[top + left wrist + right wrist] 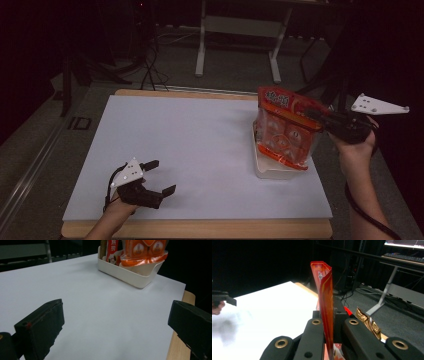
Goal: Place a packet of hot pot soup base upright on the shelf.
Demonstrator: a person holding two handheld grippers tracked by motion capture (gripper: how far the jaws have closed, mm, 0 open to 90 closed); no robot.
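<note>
An orange snack bag [284, 134] with several round packs inside hangs upright over a white bin [272, 171] at the table's right side. My right gripper [311, 113] is shut on the bag's top edge, coming in from the right. In the right gripper view the bag's flat sealed edge [325, 295] stands pinched between the black jaws of the right gripper [327, 316]. My left gripper [164, 176] rests low near the table's front left, open and holding nothing. In the left gripper view, beyond the wide-apart jaws of the left gripper [117, 312], the bin [130, 273] stands under the orange bag [143, 250].
A red packet [111, 250] stands in the bin. A gold wrapper [367, 321] shows beside the right gripper's jaws. White sheet [190, 150] covers the wooden table [200, 229]. Desk legs [201, 45] and cables stand on the floor beyond the far edge.
</note>
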